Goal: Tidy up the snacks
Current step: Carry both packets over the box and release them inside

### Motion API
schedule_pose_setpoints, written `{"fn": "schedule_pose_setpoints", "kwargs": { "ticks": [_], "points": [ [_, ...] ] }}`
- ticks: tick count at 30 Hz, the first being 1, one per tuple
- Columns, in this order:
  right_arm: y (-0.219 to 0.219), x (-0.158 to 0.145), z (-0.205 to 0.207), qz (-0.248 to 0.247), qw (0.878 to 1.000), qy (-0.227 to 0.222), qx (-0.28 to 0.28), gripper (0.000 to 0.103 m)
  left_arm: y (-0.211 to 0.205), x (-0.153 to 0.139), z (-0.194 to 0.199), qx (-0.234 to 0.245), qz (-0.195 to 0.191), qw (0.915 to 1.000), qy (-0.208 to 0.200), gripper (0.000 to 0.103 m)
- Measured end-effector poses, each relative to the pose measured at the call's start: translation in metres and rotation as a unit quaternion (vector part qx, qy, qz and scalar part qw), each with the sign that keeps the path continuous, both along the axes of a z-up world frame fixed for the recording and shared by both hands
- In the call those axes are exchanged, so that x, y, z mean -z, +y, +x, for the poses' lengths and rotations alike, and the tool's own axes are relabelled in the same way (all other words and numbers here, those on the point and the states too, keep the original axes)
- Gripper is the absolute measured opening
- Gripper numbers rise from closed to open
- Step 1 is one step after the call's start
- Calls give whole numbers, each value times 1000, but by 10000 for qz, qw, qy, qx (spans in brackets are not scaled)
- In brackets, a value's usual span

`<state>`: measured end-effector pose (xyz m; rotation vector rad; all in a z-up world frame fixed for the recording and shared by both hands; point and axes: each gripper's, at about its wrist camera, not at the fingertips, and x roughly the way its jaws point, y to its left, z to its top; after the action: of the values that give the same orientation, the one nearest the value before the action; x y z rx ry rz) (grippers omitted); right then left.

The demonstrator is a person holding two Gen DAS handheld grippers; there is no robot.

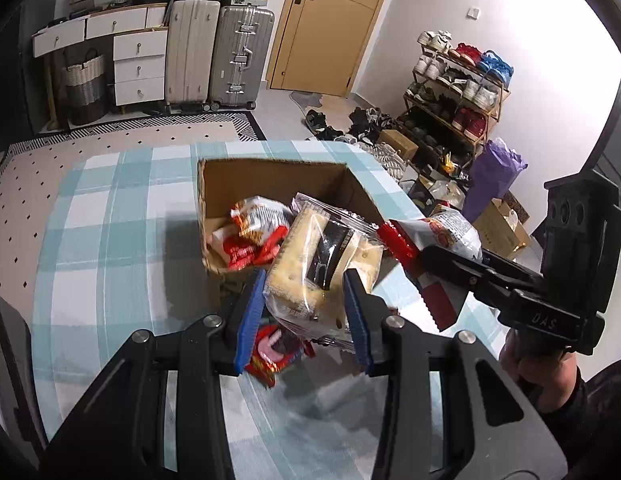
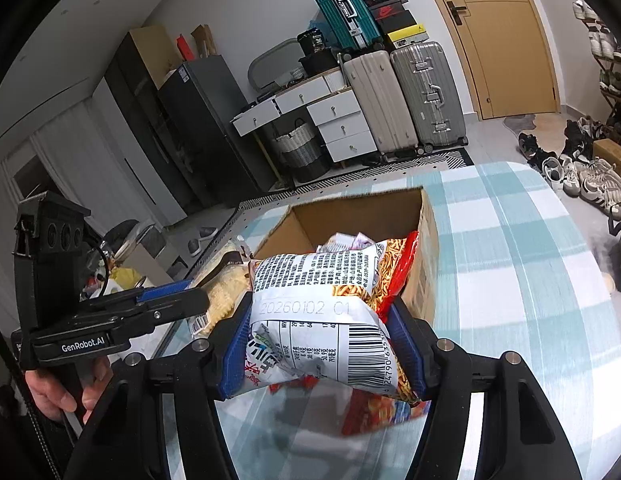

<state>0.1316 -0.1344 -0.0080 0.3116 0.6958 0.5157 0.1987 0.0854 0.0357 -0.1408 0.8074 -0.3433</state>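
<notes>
My left gripper (image 1: 304, 312) is shut on a clear packet of pale crackers (image 1: 322, 264), held above the checked tablecloth just in front of the open cardboard box (image 1: 270, 176). In the box lie red and white snack packs (image 1: 254, 232). My right gripper (image 2: 324, 346) is shut on a white and red bag of crunchy sticks (image 2: 322, 308), raised in front of the same box (image 2: 362, 208). In the left wrist view that gripper (image 1: 438, 260) and its bag (image 1: 450, 236) come in from the right. The other gripper (image 2: 198, 300) with the crackers (image 2: 226, 288) shows at left in the right wrist view.
A red snack pack (image 1: 270, 356) lies on the table under the left gripper, and another red pack (image 2: 374, 412) lies under the right one. Suitcases (image 1: 218, 56), a drawer unit (image 1: 138, 68) and a shoe rack (image 1: 458, 92) stand beyond the table (image 1: 110, 220).
</notes>
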Motion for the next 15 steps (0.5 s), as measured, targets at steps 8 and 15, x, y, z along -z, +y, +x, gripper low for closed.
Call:
{"fn": "schedule_pose_setpoints", "kwargs": {
  "ticks": [8, 15],
  "points": [
    [8, -13, 36, -38, 9999, -76, 64, 63, 1, -8, 41, -34, 111, 9999, -26, 36],
    [16, -22, 68, -106, 9998, -109, 127, 64, 0, -11, 72, -62, 217, 9997, -55, 36]
  ]
}}
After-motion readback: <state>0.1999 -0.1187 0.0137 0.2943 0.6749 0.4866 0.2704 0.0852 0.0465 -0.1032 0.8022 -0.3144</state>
